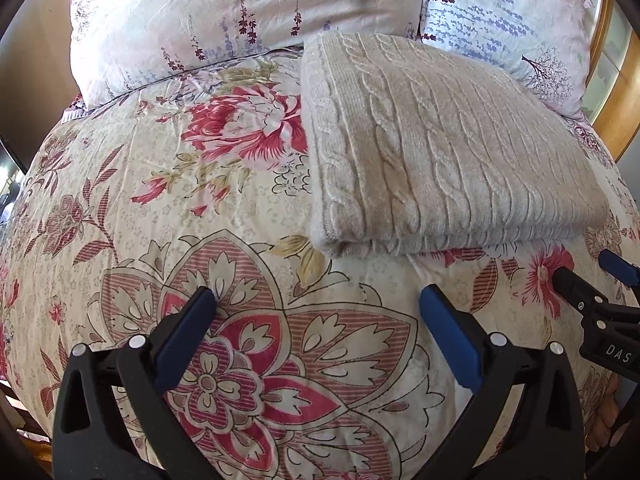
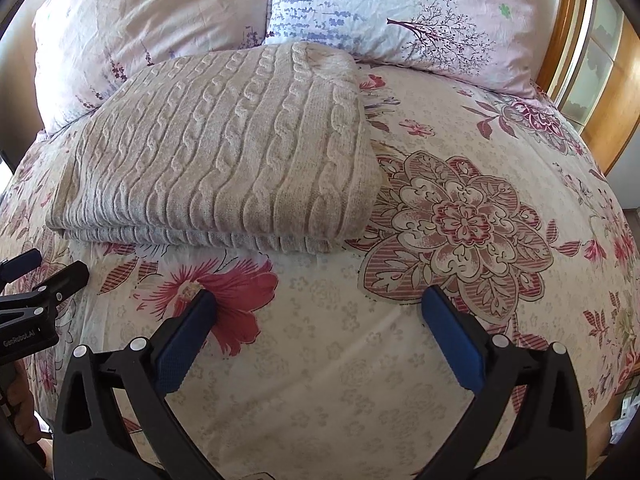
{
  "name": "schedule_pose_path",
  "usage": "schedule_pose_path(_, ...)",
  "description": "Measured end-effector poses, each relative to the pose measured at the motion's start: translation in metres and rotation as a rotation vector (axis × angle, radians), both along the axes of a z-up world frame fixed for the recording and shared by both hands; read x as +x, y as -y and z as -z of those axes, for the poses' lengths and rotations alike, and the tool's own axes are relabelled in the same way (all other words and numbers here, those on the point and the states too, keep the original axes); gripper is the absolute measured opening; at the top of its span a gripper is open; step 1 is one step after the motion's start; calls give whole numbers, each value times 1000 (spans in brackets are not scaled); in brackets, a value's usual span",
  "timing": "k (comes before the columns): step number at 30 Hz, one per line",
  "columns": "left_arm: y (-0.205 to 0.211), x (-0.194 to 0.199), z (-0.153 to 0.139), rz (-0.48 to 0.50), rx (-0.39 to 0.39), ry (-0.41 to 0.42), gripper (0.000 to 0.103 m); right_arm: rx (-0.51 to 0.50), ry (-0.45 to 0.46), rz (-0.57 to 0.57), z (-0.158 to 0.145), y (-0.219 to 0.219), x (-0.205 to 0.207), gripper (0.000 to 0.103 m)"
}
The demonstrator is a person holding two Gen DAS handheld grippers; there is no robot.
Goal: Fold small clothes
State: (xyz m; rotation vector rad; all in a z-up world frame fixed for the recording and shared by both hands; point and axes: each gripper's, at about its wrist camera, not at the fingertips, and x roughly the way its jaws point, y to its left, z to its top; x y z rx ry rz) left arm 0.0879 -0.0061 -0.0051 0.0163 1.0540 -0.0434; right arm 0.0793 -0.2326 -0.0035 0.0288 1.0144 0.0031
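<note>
I see the folded beige cable-knit sweater (image 1: 444, 148) lying on the floral quilt (image 1: 224, 216) near two pillows, while my left gripper (image 1: 318, 300) and right gripper (image 2: 318, 300) hover with jaws wide apart, empty.

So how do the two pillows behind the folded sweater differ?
The left pillow is plain pink with sparse purple sprigs; the right pillow has a blue panel with lavender rows and a tree print. The cable-knit sweater leans on the left pillow more. Both stand at the bed's head.
</note>
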Motion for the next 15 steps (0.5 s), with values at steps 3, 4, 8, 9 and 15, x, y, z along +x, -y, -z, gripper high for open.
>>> schedule_pose_path(3, 0, 0, 0, -2, 0, 2, 101, -1, 0, 5, 0, 0, 0, 102)
schedule_pose_path(4, 0, 0, 0, -2, 0, 4, 101, -2, 0, 5, 0, -1, 0, 102)
schedule_pose_path(8, 1, -1, 0, -6, 0, 6, 101, -2, 2, 3, 0, 0, 0, 102)
schedule_pose_path(9, 0, -1, 0, -5, 0, 6, 101, -2, 2, 3, 0, 0, 0, 102)
schedule_pose_path(15, 0, 0, 0, -4, 0, 6, 101, -2, 3, 4, 0, 0, 0, 102)
